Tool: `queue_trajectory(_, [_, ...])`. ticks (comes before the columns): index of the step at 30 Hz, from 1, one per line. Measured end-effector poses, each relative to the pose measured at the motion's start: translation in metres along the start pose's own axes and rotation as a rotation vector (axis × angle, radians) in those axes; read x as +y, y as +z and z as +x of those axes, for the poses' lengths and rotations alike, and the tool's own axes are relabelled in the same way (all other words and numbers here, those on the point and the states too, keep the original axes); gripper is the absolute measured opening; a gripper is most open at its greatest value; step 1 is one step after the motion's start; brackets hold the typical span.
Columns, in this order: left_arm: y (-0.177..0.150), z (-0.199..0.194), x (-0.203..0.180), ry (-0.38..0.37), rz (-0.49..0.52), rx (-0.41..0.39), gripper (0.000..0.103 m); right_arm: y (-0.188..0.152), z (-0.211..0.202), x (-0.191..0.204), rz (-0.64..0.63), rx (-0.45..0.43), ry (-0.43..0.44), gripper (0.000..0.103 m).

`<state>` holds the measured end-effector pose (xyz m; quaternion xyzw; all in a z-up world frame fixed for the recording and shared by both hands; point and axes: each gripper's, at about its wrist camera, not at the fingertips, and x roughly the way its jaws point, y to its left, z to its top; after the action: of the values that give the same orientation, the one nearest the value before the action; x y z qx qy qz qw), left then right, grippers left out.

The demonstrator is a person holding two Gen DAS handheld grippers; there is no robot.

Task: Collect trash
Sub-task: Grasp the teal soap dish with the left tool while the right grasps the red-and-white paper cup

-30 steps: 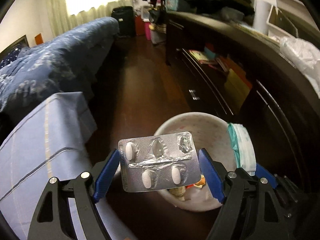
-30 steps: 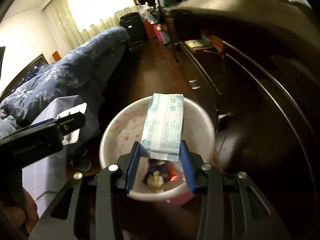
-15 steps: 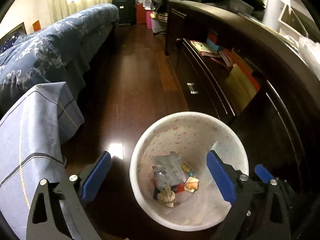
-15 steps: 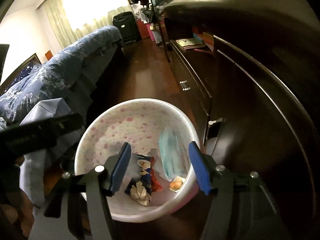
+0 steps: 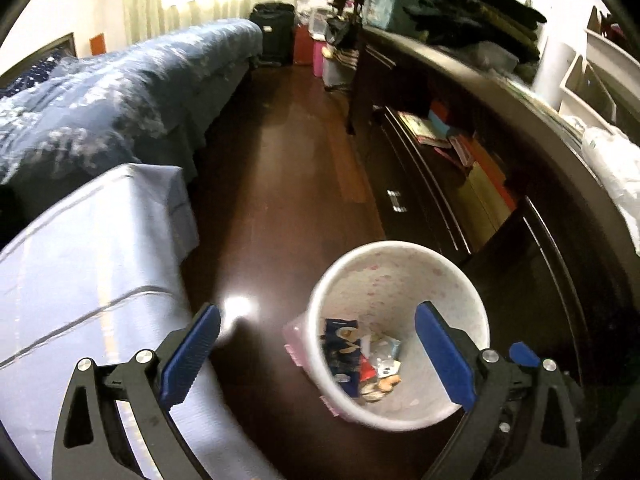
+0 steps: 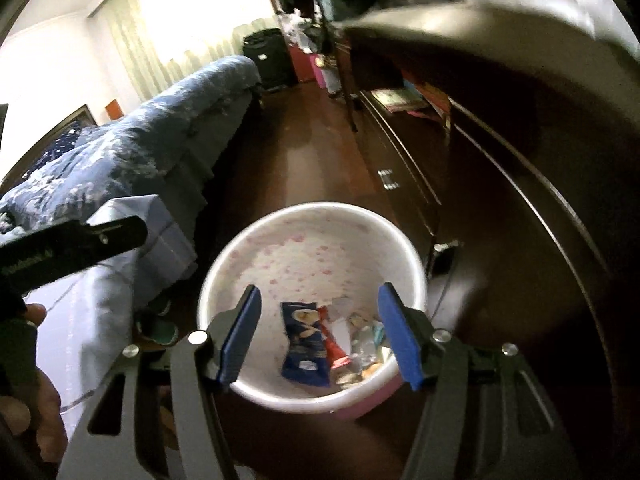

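A white waste bin (image 5: 380, 280) with pink speckles stands on the dark floor beside the cabinet. Inside it lie a blue wrapper (image 6: 304, 344), a red wrapper (image 6: 332, 340), a foil blister pack (image 5: 380, 350) and other scraps. My left gripper (image 5: 316, 312) hangs above the bin's left side, open wide, with nothing between its blue pads. Directly over the bin, my right gripper (image 6: 319, 291) has its jaws opening and holds nothing. The left gripper's black body (image 6: 80, 240) shows at the left of the right wrist view, with a hand (image 6: 32, 400) below it.
A bed with a blue patterned cover (image 5: 120, 100) runs along the left, with a pale blue cloth (image 5: 80, 260) in front of it. A dark cabinet (image 5: 520, 240) with shelves lines the right. A white plastic bag (image 5: 616, 168) lies on top. A black suitcase (image 5: 274, 32) stands at the far end.
The left gripper let go of the blister pack and the right let go of the tissue packet; both now lie in the bin. Both pairs of jaws have widened.
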<state>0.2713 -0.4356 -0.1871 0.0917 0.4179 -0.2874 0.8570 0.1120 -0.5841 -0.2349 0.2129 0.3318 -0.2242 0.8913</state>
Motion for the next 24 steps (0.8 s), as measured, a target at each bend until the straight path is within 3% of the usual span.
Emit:
queue_trajectory(5, [-0.013,-0.039,0.041,0.064,-0.016,-0.048,0.099,-0.003,-0.032,0.05,-0.08,-0.022,0.072,0.071])
queue_trajectory(11, [-0.048,-0.1,0.132,0.199,-0.147,-0.108,0.099,-0.02,-0.056,0.128,-0.206,-0.005,0.206,0.074])
queue_trajectory(15, [-0.09,-0.139,0.202,0.348,-0.262,-0.124,0.099,-0.037,-0.068,0.194,-0.324,0.018,0.311,0.075])
queue_trajectory(24, [-0.19,-0.202,0.323,0.562,-0.532,-0.102,0.099,-0.083,-0.092,0.326,-0.582,0.057,0.447,0.075])
